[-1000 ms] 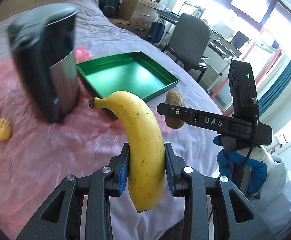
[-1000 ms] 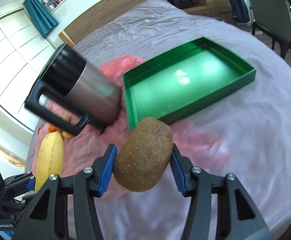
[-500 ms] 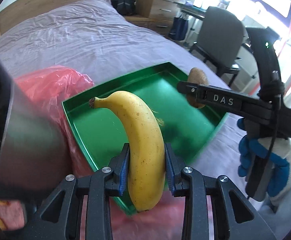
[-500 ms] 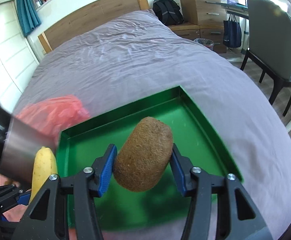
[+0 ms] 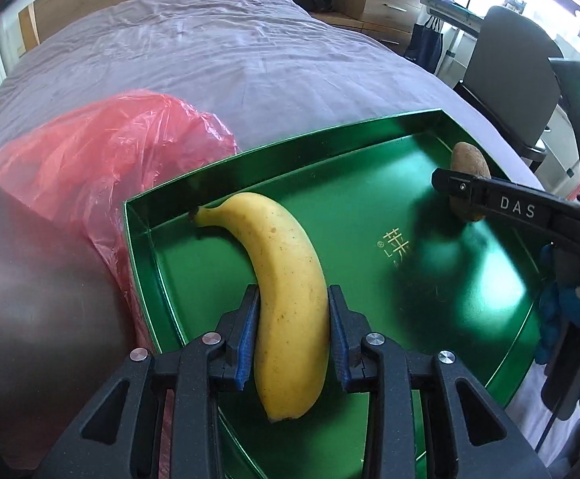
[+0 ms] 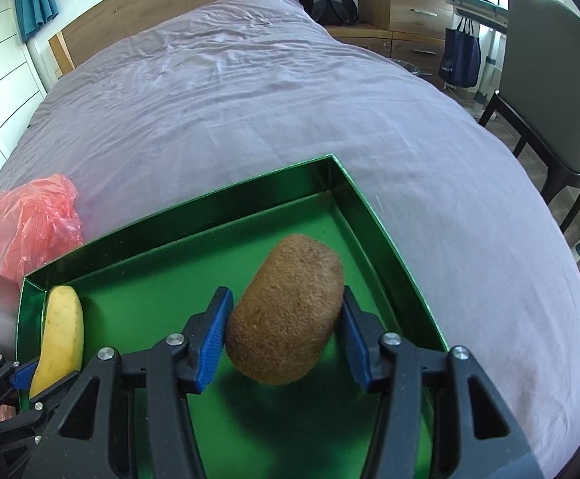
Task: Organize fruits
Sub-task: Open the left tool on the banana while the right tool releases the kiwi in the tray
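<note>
My left gripper (image 5: 292, 323) is shut on a yellow banana (image 5: 286, 279) and holds it over the left part of the green tray (image 5: 330, 131), stem pointing away. My right gripper (image 6: 286, 335) is shut on a brown kiwi (image 6: 286, 307) and holds it over the tray's right side (image 6: 389, 247). The kiwi (image 5: 469, 175) and the right gripper's finger show at the right of the left wrist view. The banana (image 6: 60, 335) shows at the lower left of the right wrist view.
The tray lies on a purple bedsheet (image 6: 250, 99). A crumpled red plastic bag (image 5: 102, 151) lies left of the tray. A steel kettle (image 5: 30, 287) stands close at the left. A chair (image 6: 549, 60) and drawers stand beyond the bed's right edge.
Both grippers have moved forward and down over the green tray with their fruit. The kettle has slid to the left edge of both views.
</note>
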The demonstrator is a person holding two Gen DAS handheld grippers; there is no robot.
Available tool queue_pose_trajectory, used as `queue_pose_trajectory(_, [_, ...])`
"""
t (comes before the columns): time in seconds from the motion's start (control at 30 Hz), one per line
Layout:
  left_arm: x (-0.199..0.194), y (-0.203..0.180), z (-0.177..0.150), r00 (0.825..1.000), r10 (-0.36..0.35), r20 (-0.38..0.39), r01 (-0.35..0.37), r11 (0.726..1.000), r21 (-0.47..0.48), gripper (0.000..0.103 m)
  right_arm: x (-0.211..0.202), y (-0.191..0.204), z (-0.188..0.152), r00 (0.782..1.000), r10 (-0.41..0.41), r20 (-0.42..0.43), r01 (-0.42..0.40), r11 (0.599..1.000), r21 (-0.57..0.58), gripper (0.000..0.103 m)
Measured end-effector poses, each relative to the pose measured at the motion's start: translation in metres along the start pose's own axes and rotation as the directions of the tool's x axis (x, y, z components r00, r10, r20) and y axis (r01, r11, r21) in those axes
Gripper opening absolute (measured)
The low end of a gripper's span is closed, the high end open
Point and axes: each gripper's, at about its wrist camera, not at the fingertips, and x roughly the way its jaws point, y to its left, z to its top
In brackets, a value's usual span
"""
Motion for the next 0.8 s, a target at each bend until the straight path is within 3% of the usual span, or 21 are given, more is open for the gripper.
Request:
queue_pose_trajectory(0.17, [0.000,0.000,-0.002,1.000,0.004,-0.006,-0.004,1.000,0.011,0.028,0.009,0.004,-0.002,0.998,-0.058,-0.033,0.057,0.998,-0.031,0.036])
queue_pose_trajectory(0.27, [0.000,-0.004,-0.002,1.000,0.004,-0.011,-0.004,0.999,0.037,0.035,0.010,0.004,-0.001,0.996,-0.083,-0.043,0.082,0.996,-0.037,0.037])
queue_pose_trajectory(0.33, [-0.002,-0.007,0.001,1.000,0.006,-0.004,-0.006,0.999,0.052,0.050,0.009,0.003,-0.002,0.995,-0.085,-0.045,0.084,0.996,-0.028,0.050])
queue_pose_trajectory(0.37, [-0.005,-0.009,0.000,1.000,0.018,0.009,-0.019,0.998,0.063,0.058,0.008,0.003,-0.002,0.996,-0.081,-0.047,0.080,0.996,-0.024,0.065])
queue_pose_trajectory(0.4, [-0.009,-0.011,0.001,0.999,0.032,0.025,-0.034,0.997,0.074,0.059,0.005,0.002,-0.002,0.995,-0.084,-0.045,0.083,0.996,-0.021,0.074])
queue_pose_trajectory(0.47, [-0.018,-0.015,0.002,0.998,0.047,0.049,-0.052,0.994,0.095,0.061,-0.003,0.002,-0.003,0.995,-0.097,-0.030,0.096,0.995,-0.022,0.081])
queue_pose_trajectory(0.8, [-0.097,-0.035,-0.024,0.992,-0.041,0.119,0.021,0.986,0.168,0.065,-0.094,-0.001,-0.030,0.994,-0.081,0.071,0.080,0.996,0.028,0.081])
